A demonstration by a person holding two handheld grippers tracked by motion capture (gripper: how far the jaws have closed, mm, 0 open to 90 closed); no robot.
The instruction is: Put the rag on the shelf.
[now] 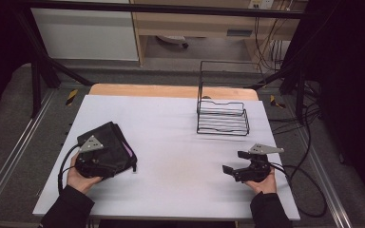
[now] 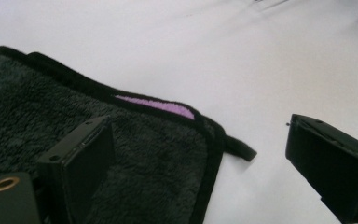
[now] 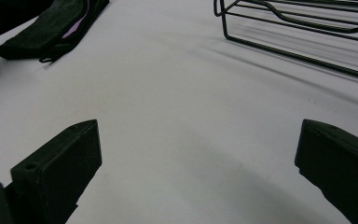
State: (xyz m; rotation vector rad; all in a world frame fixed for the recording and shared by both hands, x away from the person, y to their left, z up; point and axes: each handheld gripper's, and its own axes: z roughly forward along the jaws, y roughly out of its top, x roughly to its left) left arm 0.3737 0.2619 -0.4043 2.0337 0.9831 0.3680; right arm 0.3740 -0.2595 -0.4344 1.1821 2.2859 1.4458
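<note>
The folded black towel [image 1: 105,147] is found near the counter's [image 1: 180,142] left edge, under the left gripper [image 2: 205,163]. Its fingers [image 2: 81,158] are spread, one over the cloth. The right gripper [image 1: 240,166], also released, is held well apart.

Each hand-held unit, the left gripper [image 1: 93,159] and the right gripper [image 1: 240,162], comprised a black body with two blocky black jaws, a grey three-cornered top plate, and a black cable looping from its 6 o'clock end, while the person wore dark sleeves [image 1: 66,208].
</note>
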